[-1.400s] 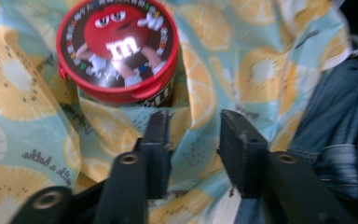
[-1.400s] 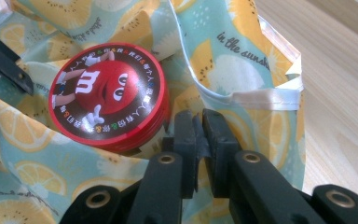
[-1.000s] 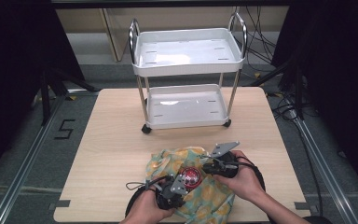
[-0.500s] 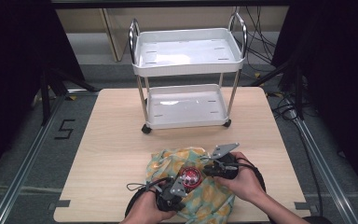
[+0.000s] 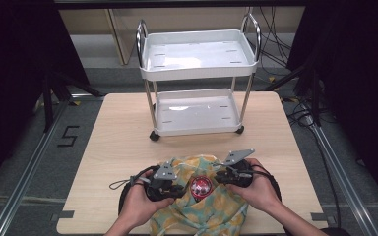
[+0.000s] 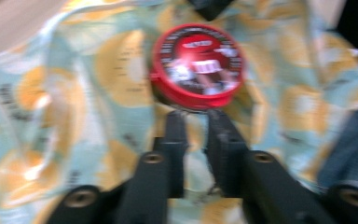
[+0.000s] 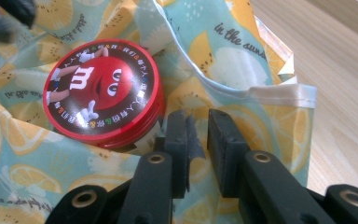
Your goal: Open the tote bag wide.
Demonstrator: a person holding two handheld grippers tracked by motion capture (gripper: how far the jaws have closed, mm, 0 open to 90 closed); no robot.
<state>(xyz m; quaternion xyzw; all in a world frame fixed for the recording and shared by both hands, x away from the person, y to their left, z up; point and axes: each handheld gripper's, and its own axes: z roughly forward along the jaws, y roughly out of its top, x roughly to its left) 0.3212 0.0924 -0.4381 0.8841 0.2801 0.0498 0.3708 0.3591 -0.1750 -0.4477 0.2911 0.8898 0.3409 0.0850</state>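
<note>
A round red candy tin (image 5: 201, 187) lies on a crumpled cloth bag (image 5: 207, 214) printed with yellow fruit, near the table's front edge. My left gripper (image 5: 182, 190) points at the tin from the left, a short way off it. In the left gripper view its jaws (image 6: 196, 116) stand a narrow gap apart just short of the tin (image 6: 197, 65); they have just been closing a little, with nothing pinched between them. My right gripper (image 7: 196, 116) hovers over the cloth (image 7: 233, 65) beside the tin (image 7: 103, 98). Its jaws have just been opening, and the gap shows only cloth underneath.
A white two-shelf cart (image 5: 197, 54) with chrome handles stands on the far half of the wooden table (image 5: 118, 142). Bare tabletop lies to the left and right of the cloth. Cables trail from both grippers.
My left gripper has drawn back to the left, away from the tin, and lifted slightly. The right gripper has stayed put beside the tin.
</note>
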